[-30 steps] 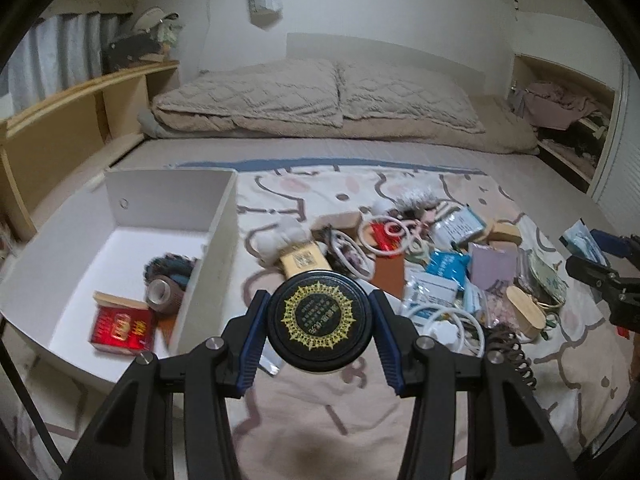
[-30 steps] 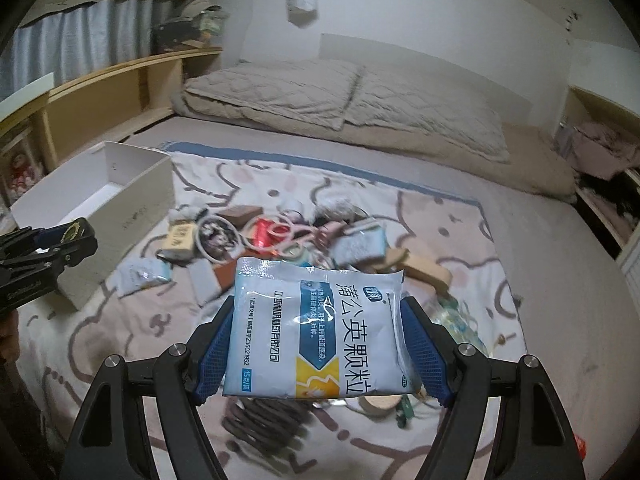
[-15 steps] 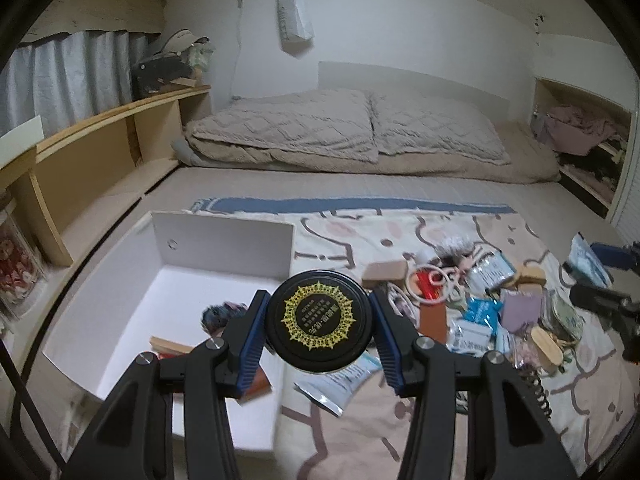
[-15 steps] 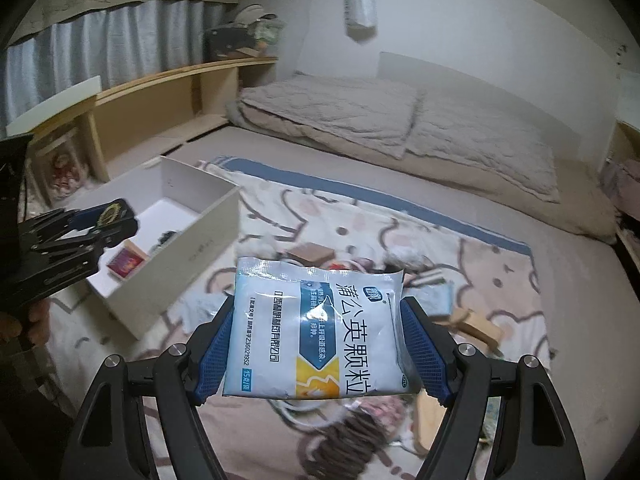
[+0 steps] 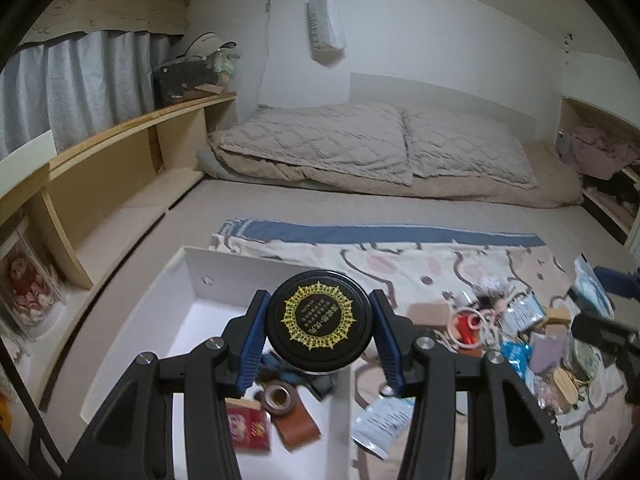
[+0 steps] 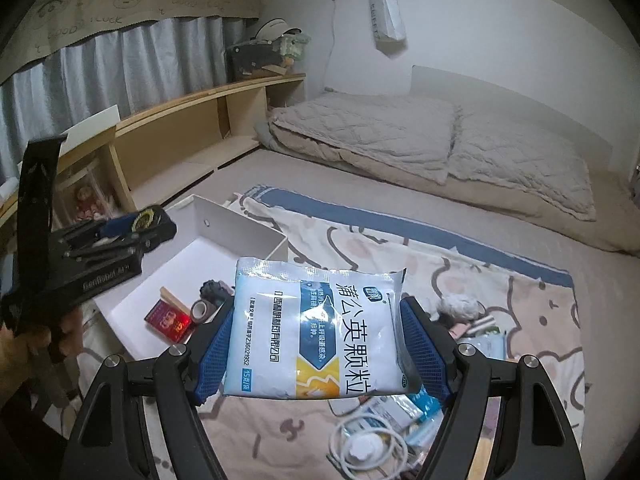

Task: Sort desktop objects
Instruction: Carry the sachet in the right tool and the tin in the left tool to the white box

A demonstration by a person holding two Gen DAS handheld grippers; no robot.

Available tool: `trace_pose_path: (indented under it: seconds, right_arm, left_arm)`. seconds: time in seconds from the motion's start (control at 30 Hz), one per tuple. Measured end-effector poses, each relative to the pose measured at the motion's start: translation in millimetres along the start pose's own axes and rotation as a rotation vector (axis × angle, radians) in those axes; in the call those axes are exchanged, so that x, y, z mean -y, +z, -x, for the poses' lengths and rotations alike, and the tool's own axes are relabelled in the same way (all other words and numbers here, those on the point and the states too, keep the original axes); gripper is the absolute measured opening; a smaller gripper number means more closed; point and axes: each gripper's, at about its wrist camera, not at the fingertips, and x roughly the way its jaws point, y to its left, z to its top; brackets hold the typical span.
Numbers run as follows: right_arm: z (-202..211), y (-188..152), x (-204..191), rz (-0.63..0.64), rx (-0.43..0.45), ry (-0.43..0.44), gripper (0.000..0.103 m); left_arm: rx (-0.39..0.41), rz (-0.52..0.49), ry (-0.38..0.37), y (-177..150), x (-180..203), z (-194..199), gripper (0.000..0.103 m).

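My left gripper (image 5: 319,334) is shut on a round black tin with a gold emblem (image 5: 319,327) and holds it above the open white box (image 5: 224,270). The box holds a red packet (image 5: 248,428), a roll of brown tape (image 5: 278,396) and a dark tangle. My right gripper (image 6: 316,344) is shut on a white and blue medicine sachet (image 6: 316,326), held up over the patterned sheet, right of the white box (image 6: 240,224). The left gripper and its tin (image 6: 150,216) show at the left of the right wrist view.
A pile of loose items (image 5: 520,332) lies on the patterned sheet right of the box: packets, cables, wooden pieces, a white cable coil (image 6: 366,446). Pillows (image 5: 360,144) lie at the bed's head. Wooden shelves (image 5: 100,160) run along the left.
My left gripper has carried the tin from over the pile leftward to above the box. My right gripper has lifted the sachet and swung left toward the box.
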Motion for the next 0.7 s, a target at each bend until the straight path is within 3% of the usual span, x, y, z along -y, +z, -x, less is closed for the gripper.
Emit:
trace_pose_path:
  seconds: [0.37,0.7]
  right_arm:
    - [-50.9,26.1,-56.1,0.012,-0.044,0.017,0.079]
    - [-115.3,41.2,-130.1,0.017,-0.124,0.068,0.079]
  left_arm:
    - [0.021,-0.051,-0.003,16.4,-56.5,-19.5,0.050]
    - [-0.019,-0.074,-0.051,1.4,-110.3,-39.0,0.050]
